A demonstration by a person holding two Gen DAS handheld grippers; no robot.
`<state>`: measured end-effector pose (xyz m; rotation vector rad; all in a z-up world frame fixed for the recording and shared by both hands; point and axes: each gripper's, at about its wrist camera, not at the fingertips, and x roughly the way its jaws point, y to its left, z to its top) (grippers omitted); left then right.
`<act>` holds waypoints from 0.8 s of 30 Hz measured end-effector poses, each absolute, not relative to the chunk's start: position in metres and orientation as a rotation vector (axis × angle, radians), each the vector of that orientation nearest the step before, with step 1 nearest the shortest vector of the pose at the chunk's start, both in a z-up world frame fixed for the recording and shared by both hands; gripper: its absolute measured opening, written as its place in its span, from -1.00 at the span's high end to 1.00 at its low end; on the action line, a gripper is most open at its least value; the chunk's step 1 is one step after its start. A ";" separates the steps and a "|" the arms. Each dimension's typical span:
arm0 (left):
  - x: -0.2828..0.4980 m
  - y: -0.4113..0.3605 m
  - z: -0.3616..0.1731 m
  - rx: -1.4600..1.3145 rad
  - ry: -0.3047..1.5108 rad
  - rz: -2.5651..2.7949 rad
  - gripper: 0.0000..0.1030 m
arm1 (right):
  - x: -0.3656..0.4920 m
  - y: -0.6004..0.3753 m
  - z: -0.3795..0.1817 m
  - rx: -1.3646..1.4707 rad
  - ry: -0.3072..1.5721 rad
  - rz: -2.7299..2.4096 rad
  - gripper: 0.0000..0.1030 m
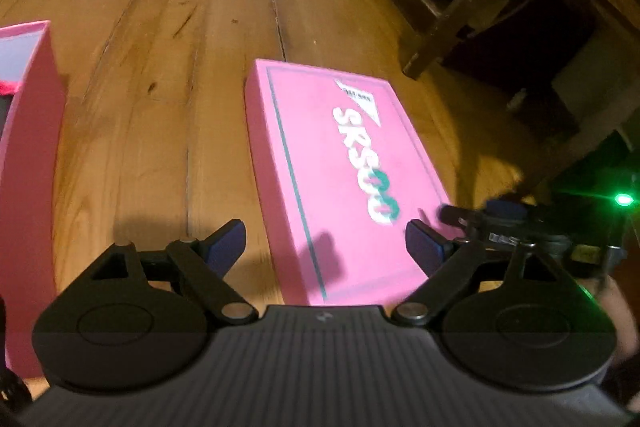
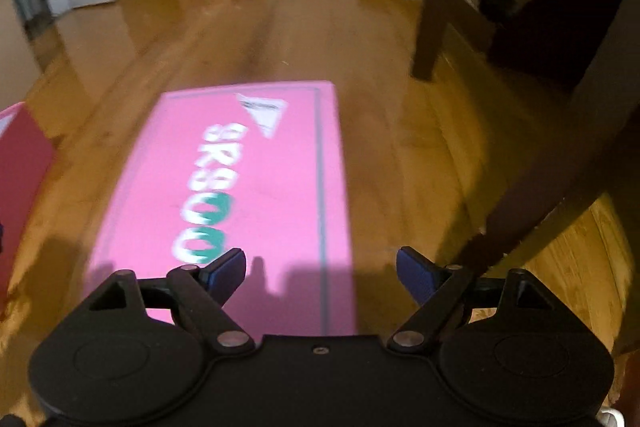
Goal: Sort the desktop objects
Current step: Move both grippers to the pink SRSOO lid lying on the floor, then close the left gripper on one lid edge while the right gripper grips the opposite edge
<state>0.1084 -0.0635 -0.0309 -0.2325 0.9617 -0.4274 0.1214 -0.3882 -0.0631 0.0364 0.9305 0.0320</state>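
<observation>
Pink lid (image 1: 344,183) lying flat on the wooden floor (image 1: 160,75), printed face up, long axis running away from both cameras, lettering along that axis with its green zeros nearest. Second pink box (image 1: 28,163), open-topped, standing apart at the left edge of the left wrist view, seen again at the left edge (image 2: 20,155) of the right. Left hand-held gripper (image 1: 326,249) spread wide over the lid's near end, nothing between its blue pads (image 1: 226,243), touching nothing. Right hand-held gripper (image 2: 320,273) likewise spread, empty, above the lid's (image 2: 248,195) near right corner. Dark furniture leg (image 2: 434,7) standing beyond on the right.
</observation>
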 end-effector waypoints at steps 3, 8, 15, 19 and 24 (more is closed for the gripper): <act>0.119 -0.077 -0.048 -0.188 0.972 -0.390 -0.69 | 0.128 -0.399 -0.061 0.132 0.896 0.015 -0.68; 0.130 -0.093 -0.063 -0.117 1.008 -0.448 -0.69 | 0.135 -0.400 -0.066 0.182 0.890 0.084 -0.68; 0.137 -0.113 -0.078 -0.025 1.031 -0.492 -0.69 | 0.145 -0.378 -0.077 -0.030 0.907 0.070 -0.68; 0.142 -0.123 -0.082 -0.017 1.028 -0.491 -0.70 | 0.153 -0.383 -0.081 -0.009 0.929 0.059 -0.68; 0.144 -0.128 -0.085 -0.030 1.018 -0.475 -0.74 | 0.165 -0.388 -0.086 0.116 0.984 0.096 -0.68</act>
